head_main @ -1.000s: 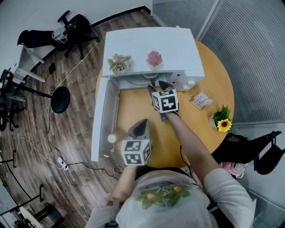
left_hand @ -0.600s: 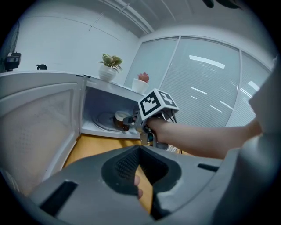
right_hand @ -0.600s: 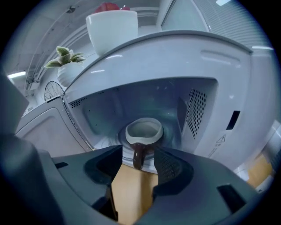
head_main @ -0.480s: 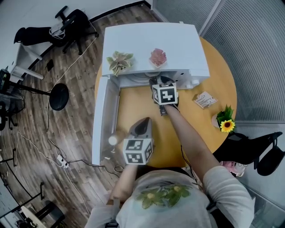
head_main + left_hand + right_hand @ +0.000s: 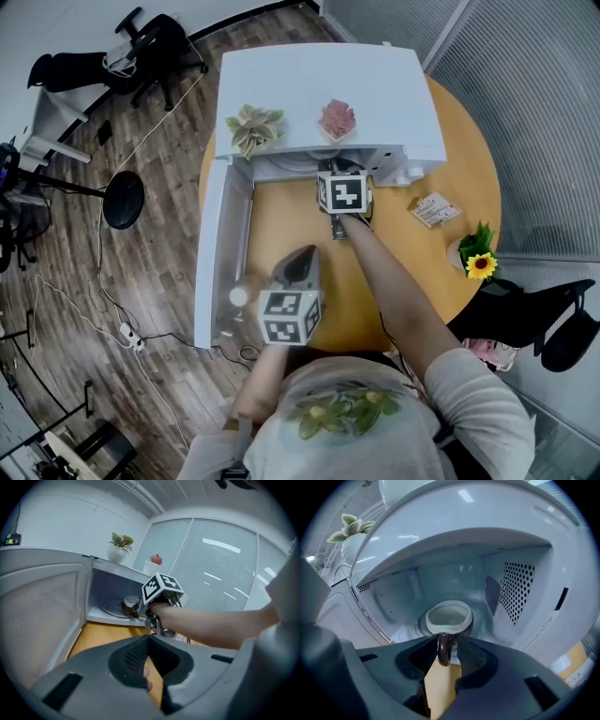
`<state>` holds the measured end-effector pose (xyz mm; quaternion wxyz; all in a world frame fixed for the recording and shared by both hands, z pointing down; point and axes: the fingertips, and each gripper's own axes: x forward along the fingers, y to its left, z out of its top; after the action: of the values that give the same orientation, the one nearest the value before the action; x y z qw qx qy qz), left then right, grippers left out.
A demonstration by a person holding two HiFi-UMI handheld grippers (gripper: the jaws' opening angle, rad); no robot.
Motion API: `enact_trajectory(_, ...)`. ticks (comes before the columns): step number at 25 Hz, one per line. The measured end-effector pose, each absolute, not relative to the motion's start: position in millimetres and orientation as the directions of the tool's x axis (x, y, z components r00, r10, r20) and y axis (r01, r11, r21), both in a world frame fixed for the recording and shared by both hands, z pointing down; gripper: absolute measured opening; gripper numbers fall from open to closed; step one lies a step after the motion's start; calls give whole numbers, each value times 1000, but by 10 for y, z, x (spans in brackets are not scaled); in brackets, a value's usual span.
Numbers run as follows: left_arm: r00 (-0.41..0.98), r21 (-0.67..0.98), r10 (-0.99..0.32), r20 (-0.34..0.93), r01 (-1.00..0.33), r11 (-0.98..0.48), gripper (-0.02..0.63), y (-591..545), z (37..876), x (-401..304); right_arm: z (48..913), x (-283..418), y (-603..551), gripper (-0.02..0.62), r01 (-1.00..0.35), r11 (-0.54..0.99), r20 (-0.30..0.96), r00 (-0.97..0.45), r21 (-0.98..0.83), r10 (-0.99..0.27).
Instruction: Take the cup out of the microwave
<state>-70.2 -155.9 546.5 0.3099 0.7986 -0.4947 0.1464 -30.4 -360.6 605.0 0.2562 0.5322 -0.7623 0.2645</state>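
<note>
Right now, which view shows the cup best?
Right gripper view: the cup sits centred inside the microwave, its handle between the jaws of the right gripper, just closing. Left gripper view shows it small, beside that gripper. Head view hides it under the microwave's top.

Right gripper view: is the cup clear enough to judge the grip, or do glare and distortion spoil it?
Right gripper view: cup sharp and evenly lit, handle between the jaws of the right gripper, which have just been closing; fisheye bows the microwave, glare streaks only on its top. Head view: cup hidden behind that gripper.
</note>
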Motion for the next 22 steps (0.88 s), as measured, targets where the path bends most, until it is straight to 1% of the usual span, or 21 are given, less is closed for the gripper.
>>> enact_trajectory(5,467,354,-693,549,-881,-314,2,-1547,5509,-717,6089,-266,-3593,78,-952,282,698,-280,-116,-659)
enact_trajectory(22,461,338,-692,556,-886,-318,2,-1521,5486,-741,6018,-275,-3481,74,-921,363,658,-359,-138,-662)
